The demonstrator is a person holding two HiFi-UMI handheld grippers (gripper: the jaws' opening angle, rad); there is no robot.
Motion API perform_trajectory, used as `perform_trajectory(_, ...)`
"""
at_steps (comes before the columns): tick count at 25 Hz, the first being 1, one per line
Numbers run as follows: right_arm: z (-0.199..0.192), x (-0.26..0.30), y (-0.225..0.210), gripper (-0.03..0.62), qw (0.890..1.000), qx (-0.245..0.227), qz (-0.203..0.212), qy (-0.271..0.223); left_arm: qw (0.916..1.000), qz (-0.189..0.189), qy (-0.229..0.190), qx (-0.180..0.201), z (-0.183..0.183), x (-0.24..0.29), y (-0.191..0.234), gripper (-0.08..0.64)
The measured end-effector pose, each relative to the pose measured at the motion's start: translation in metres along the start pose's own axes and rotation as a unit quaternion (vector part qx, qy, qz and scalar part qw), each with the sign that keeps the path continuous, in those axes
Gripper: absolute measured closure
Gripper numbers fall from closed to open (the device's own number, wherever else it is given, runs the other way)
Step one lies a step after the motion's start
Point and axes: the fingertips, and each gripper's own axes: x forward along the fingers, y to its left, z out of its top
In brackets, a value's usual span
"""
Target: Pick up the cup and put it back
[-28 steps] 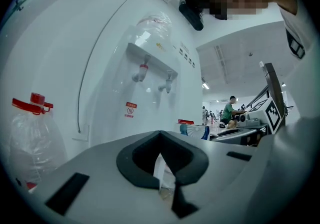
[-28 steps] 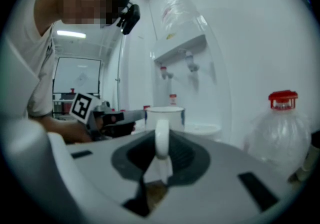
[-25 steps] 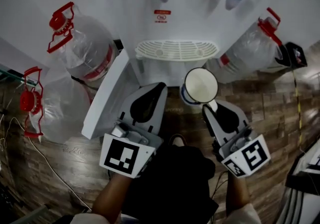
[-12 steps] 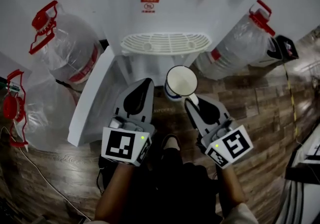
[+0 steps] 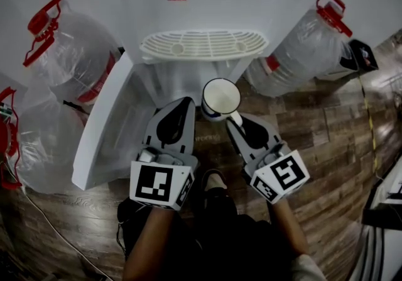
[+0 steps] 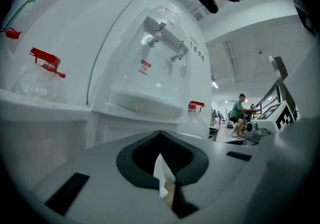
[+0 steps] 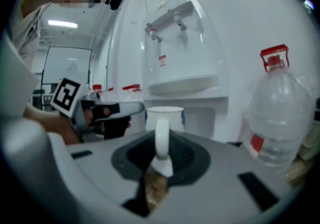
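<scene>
Head view: right gripper (image 5: pixel 236 124) pinches cup (image 5: pixel 220 99) by handle (image 5: pixel 232 115), so it rides upright, just near of drip tray (image 5: pixel 204 44); left gripper (image 5: pixel 181 105) idles beside. Left gripper view: jaws nearly together, empty, not needed. Right gripper view: jaws narrow, clamped on handle.

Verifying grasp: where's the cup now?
Head view, centre: the cup is pinched by its handle between the fingers of the right gripper, just in front of the white drip tray, right of the left gripper.

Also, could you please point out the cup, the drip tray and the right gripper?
cup (image 5: pixel 221 97): head view, its white inside.
drip tray (image 5: pixel 204 44): head view, its slotted top.
right gripper (image 5: pixel 233 122): head view, between fingertips, at the handle.
</scene>
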Motion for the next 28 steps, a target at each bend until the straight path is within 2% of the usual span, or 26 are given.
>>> perform_trajectory(5,-0.026,0.019,-0.009,0.518,1.0,0.015,-0.004,0.001,0.9994,0.017,0.023,-0.018,-0.028,0.005,0.009,0.552)
perform_trajectory(10,-0.048,0.045,-0.018,0.518,1.0,0.018,0.008,0.001,0.9995,0.022,0.02,-0.01,-0.024,0.001,0.011,0.552)
perform_trajectory(18,-0.076,0.088,-0.03,0.518,1.0,0.016,0.004,0.006,0.999,0.029,0.033,-0.006,-0.035,0.002,0.017,0.552)
perform_trajectory(28,-0.103,0.119,-0.06,0.518,0.999,0.016,-0.023,0.019,0.9984,0.034,0.045,-0.002,-0.045,0.007,0.021,0.552)
